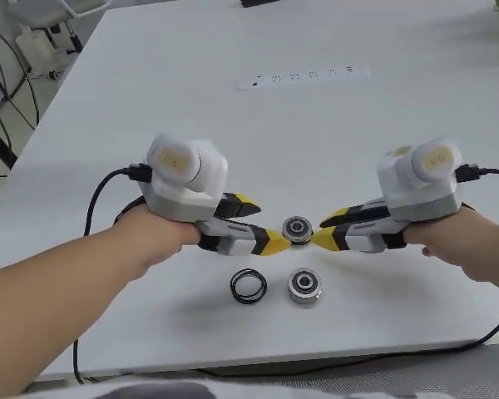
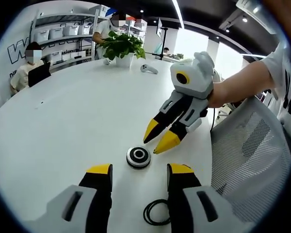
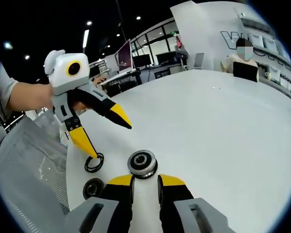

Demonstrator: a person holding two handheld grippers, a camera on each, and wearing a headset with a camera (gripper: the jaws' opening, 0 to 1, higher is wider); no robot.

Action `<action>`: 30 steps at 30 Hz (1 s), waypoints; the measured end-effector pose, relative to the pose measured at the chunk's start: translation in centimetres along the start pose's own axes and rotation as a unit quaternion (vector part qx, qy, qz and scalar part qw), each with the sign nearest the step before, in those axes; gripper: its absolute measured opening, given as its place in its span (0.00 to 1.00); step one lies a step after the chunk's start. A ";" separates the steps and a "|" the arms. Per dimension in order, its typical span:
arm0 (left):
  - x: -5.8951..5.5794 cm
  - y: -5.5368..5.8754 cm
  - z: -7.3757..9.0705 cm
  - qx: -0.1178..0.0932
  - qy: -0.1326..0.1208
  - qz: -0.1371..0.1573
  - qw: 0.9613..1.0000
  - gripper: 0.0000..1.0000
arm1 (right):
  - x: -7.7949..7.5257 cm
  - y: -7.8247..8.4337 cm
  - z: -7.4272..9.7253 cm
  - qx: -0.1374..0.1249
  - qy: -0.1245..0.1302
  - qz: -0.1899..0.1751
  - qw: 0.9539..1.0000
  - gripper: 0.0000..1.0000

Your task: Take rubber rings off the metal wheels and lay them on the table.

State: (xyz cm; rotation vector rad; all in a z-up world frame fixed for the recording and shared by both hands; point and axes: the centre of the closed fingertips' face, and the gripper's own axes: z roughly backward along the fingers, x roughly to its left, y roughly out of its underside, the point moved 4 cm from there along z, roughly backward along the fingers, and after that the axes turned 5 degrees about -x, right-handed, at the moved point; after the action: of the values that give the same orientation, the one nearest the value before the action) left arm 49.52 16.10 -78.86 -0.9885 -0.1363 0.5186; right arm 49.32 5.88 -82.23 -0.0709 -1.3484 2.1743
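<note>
Both grippers meet low over the near part of the white table (image 1: 150, 108), each held in one of the person's hands. The left gripper (image 1: 266, 223) has its jaws spread wide: one yellow tip is raised off the surface, the other is down by the table, and nothing lies between them. The right gripper (image 1: 318, 231) points at it from the other side with its jaws drawn narrow, a thin gap between the tips and nothing clamped in it.

In the left gripper view, a mesh chair back (image 2: 252, 160) stands at the table's edge and a potted plant (image 2: 121, 46) sits far across the top. A white power strip (image 1: 303, 77) lies farther up the table, well apart from the work. A black cable (image 1: 96, 208) trails from the rear of the left gripper and off the near edge.

One metal wheel (image 1: 297, 229) lies flat on the table between the two sets of tips. In the right gripper view it sits just beyond that gripper's own tips; whether they touch it I cannot tell. A second wheel (image 1: 304, 284) lies flat nearer the person, apart from the first. Just beside it, on the left gripper's side, the black rubber rings (image 1: 249, 286) lie loose on the table, overlapping each other.
</note>
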 end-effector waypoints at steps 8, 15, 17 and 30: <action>0.3 0.1 -1.3 0.003 0.002 0.005 1.000 0.34 | -0.1 0.3 -0.6 0.006 -0.003 0.013 1.000 0.15; 0.1 0.4 -2.1 0.009 0.009 0.004 1.000 0.30 | -0.4 0.3 -0.7 0.005 0.000 0.019 1.000 0.14; 0.1 0.2 -2.2 0.007 0.010 0.001 1.000 0.27 | -0.4 0.3 -0.8 0.005 -0.001 0.021 1.000 0.14; -0.1 0.1 -3.8 0.014 0.016 -0.002 1.000 0.20 | -0.4 0.4 -0.8 0.000 -0.002 0.023 1.000 0.13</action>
State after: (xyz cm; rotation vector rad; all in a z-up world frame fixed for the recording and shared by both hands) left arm 50.63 13.22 -81.01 -0.9692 -0.1022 0.4985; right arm 49.78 6.18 -83.10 -0.0994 -1.3616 2.2137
